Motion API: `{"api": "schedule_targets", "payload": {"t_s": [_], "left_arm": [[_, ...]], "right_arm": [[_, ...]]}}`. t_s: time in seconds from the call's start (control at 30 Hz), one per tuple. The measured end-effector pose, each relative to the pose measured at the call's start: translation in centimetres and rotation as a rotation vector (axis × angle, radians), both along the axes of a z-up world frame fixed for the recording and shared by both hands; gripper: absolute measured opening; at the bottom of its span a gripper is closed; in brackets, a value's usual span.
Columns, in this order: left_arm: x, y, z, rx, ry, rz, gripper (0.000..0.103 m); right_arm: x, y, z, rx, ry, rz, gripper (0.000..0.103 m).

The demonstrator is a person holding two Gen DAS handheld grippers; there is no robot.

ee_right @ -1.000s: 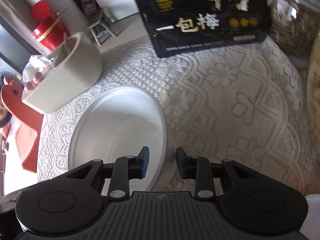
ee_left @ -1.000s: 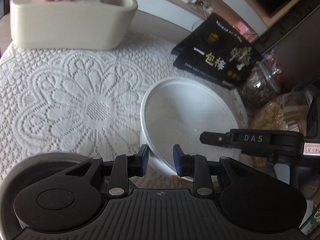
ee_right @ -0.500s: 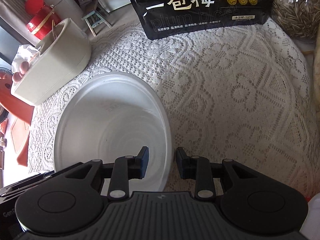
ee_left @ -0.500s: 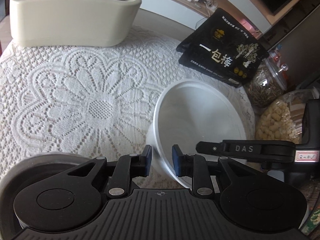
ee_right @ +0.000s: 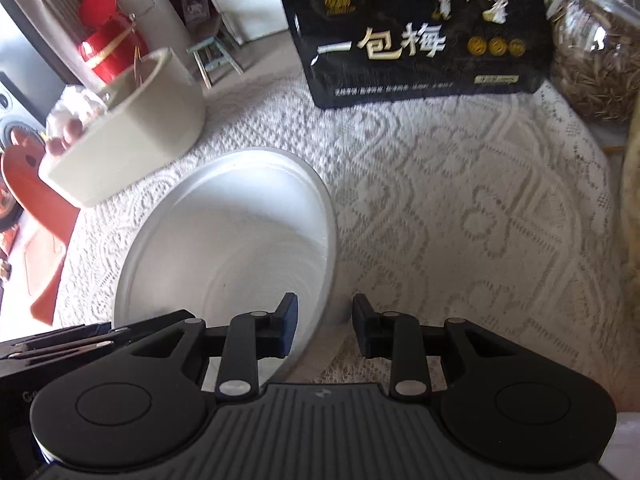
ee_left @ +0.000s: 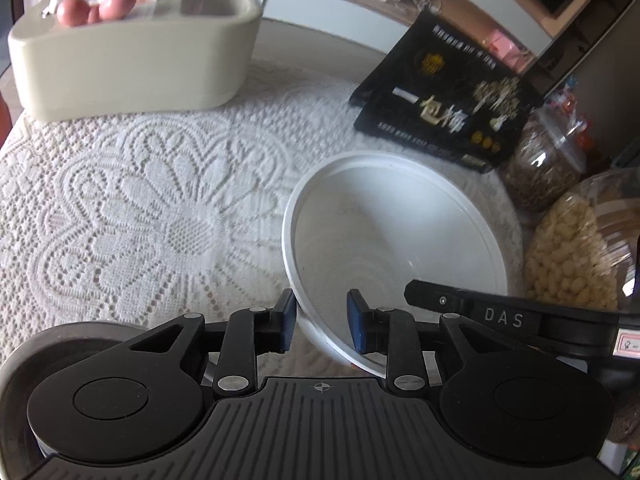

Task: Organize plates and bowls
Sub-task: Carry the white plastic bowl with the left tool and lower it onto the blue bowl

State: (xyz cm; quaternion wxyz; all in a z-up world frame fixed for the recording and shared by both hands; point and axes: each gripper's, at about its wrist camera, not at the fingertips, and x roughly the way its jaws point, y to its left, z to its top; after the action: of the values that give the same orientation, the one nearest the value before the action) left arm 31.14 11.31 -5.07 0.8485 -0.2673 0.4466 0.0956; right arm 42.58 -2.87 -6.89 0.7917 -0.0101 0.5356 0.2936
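The bowl [ee_left: 394, 248] now rides higher and more level than half a second ago. In the left view it tipped steeply then, and now its mouth opens upward with only a slight tilt toward 9 o'clock. It seems to be carried between both tools, so the lift looks done and a move toward a stack is likely next.

The left tool [ee_left: 321, 322] straddles the bowl's rim at 7 o'clock, with one pad outside the wall and one inside. The pads stand a little apart with the rim between them, and I cannot tell if they pinch it. The grey plate [ee_left: 24, 364] sits at the left view's 8 o'clock, under the tool body.

The right tool [ee_right: 325, 326] straddles the opposite rim of the bowl [ee_right: 224, 248], also slightly apart. The bowl is round, so it has no long axis. It sits over the lace-covered desk [ee_right: 460, 208].
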Motion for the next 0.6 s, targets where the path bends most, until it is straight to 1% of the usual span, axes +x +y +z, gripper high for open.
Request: {"api": "schedule_targets", "payload": {"t_s": [0.1,0.17,0.27,0.33,0.5,0.6], "left_arm": [[-0.4,-0.8,2.6,0.012,-0.053,-0.004,0.03],[-0.7,-1.7,4.6,0.036,-0.08,-0.021,0.03],[-1.6,-3.2,7.0,0.07,-0.1,-0.046,0.03],[-2.5,-4.2,8.2,0.076,-0.111,-0.053,0.03],[-5.7,-6.6,10.0,0.094,-0.115,-0.083,0.03],[-8.0,-8.0,10.6,0.096,-0.115,-0.116,0.03]], "right_arm": [[-0.1,-1.7,2.0,0.056,-0.012,-0.016,0.03],[-0.3,-2.8,3.4,0.088,-0.025,-0.027,0.03],[-1.5,-4.5,5.5,0.126,-0.04,-0.036,0.03],[-2.4,-5.6,6.5,0.135,-0.053,-0.035,0.03],[-5.5,-8.0,8.1,0.131,-0.06,-0.017,0.03],[-7.9,-9.5,9.2,0.119,-0.085,-0.005,0.031]]}}
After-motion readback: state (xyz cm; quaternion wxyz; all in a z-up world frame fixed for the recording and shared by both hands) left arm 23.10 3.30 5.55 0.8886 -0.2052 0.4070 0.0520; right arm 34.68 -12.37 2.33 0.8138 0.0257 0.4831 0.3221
